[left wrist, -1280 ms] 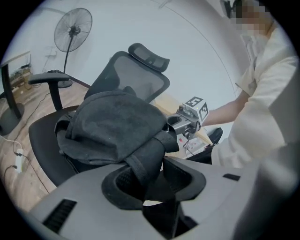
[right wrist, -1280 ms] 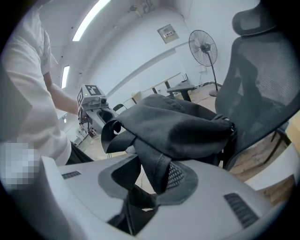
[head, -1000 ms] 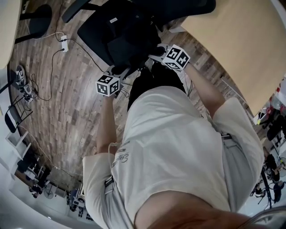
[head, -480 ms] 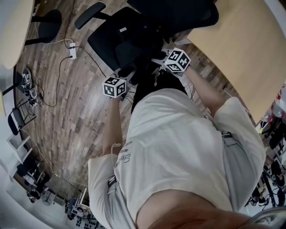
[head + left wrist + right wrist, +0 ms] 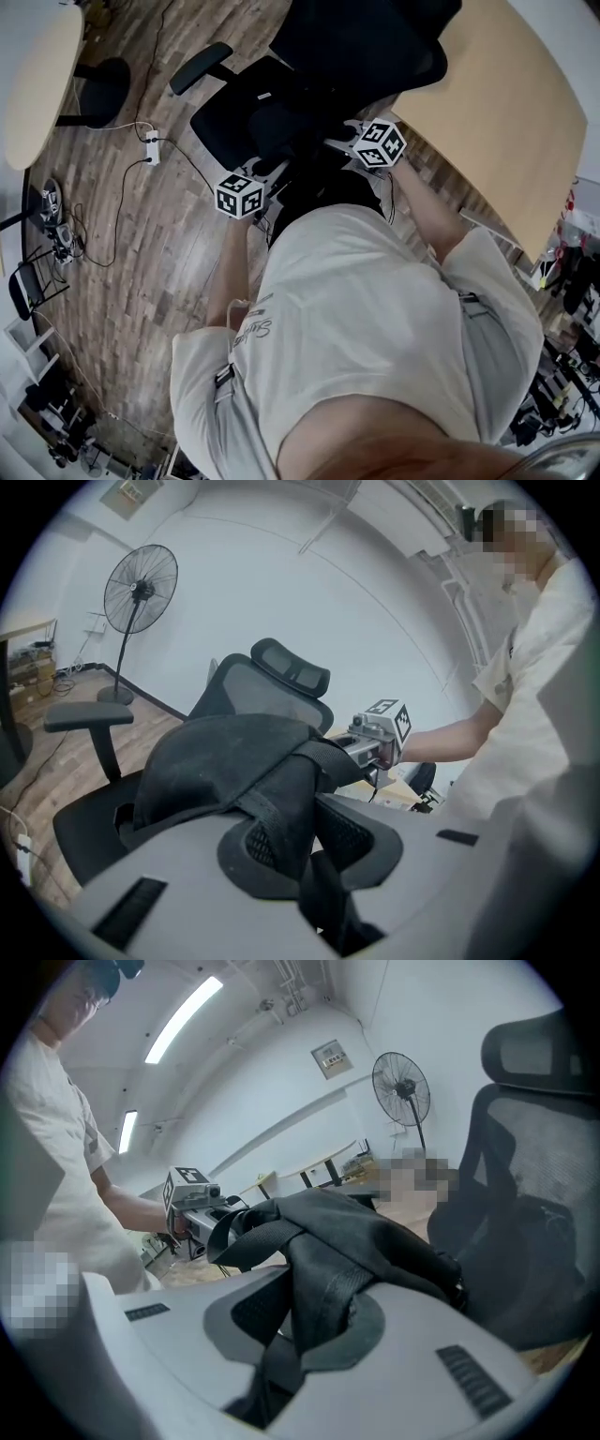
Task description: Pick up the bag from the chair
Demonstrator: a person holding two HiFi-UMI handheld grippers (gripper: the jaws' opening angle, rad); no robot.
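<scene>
Your left claw, right claw just closed, each pinching bag strap (grip looks firm); lift clear of chair next.

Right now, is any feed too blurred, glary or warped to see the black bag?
Left gripper view: even light, black fabric bag sharp, corners vignetted. Right gripper view: ceiling strip lights bright, no glare on the bag. Head view: heavy fisheye bend; bag lost against the black mesh office chair.
</scene>
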